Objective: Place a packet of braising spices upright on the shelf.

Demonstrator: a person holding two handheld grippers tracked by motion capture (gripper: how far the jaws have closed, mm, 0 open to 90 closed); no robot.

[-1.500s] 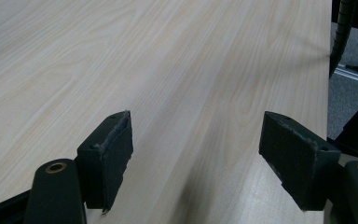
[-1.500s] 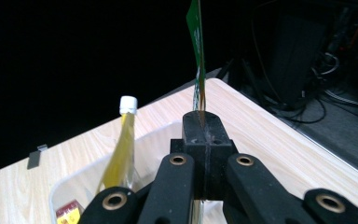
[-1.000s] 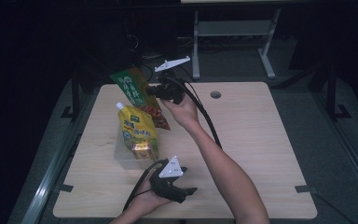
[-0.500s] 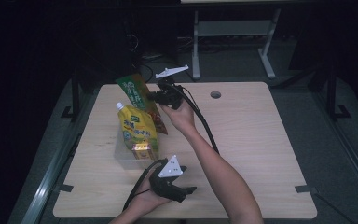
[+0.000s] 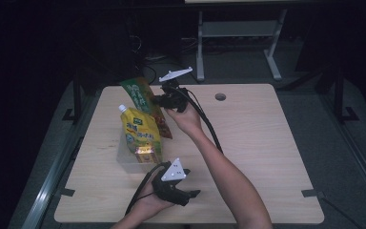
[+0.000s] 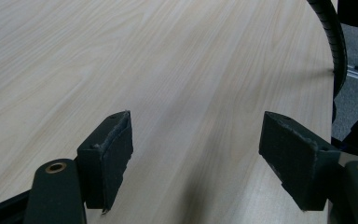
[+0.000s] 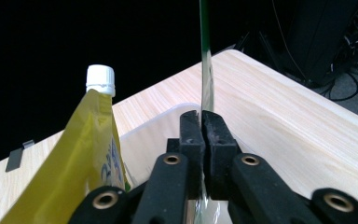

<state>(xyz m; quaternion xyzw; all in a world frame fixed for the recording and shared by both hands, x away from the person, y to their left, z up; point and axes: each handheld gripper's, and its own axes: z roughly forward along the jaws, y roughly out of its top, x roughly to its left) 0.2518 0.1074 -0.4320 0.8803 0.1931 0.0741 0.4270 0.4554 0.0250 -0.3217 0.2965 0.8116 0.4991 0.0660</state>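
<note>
The right gripper (image 7: 201,140) has its jaws clenched on the thin, floppy packet (image 5: 143,98) edge, best pinched there; the left gripper (image 6: 196,158) gapes empty.

Dim room with black surroundings, while the pale bench (image 5: 267,143) is evenly lit (soft shadows, slight close-range blur).

Pale wooden bench (image 5: 267,143) with a round cable hole (image 5: 220,97), grey floor (image 5: 343,157) around it, white metal stand (image 5: 240,33) behind, dark room, tangled cables (image 7: 354,70) on the floor
</note>
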